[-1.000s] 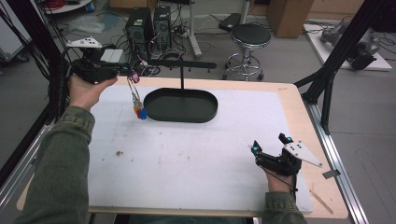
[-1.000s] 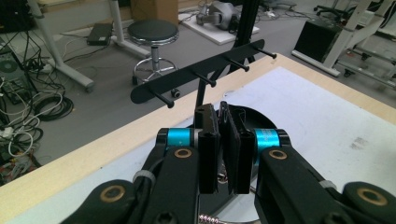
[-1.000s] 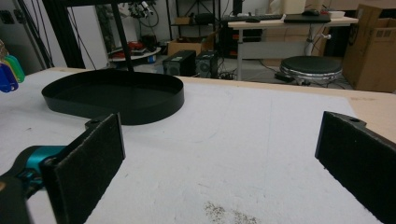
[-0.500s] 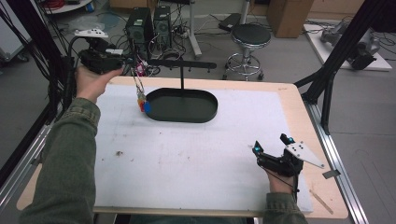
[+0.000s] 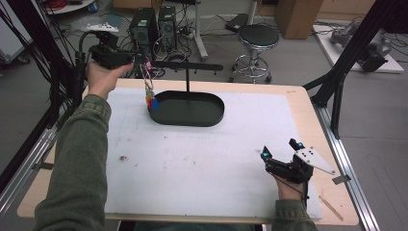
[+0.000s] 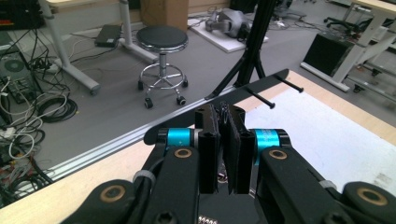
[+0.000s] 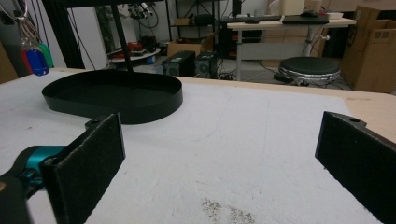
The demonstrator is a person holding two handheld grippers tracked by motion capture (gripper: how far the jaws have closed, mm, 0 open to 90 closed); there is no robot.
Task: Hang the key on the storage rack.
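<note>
Presently the black oval tray (image 5: 188,109) at the far middle of the table holds nothing; a post rises from it to a black crossbar (image 5: 185,65) with small pegs. The left gripper (image 5: 136,59) is clenched on the ring end of a bunch of key tags (image 5: 151,102), raised beside the left end of the crossbar, the blue, red and yellow tags hanging just beside the tray's left rim. The right gripper (image 5: 280,149) rests at the near right of the table, jaws released and wide, nothing between them.

A white mat (image 5: 202,159) covers the wooden tabletop, with a few dark specks. Beyond stand a round stool (image 5: 258,36), computer towers and loose cables.

The left gripper view shows its pads (image 6: 208,140) pressed nearly together. The right gripper view shows the tags (image 7: 36,59) hanging clear of the mat.
</note>
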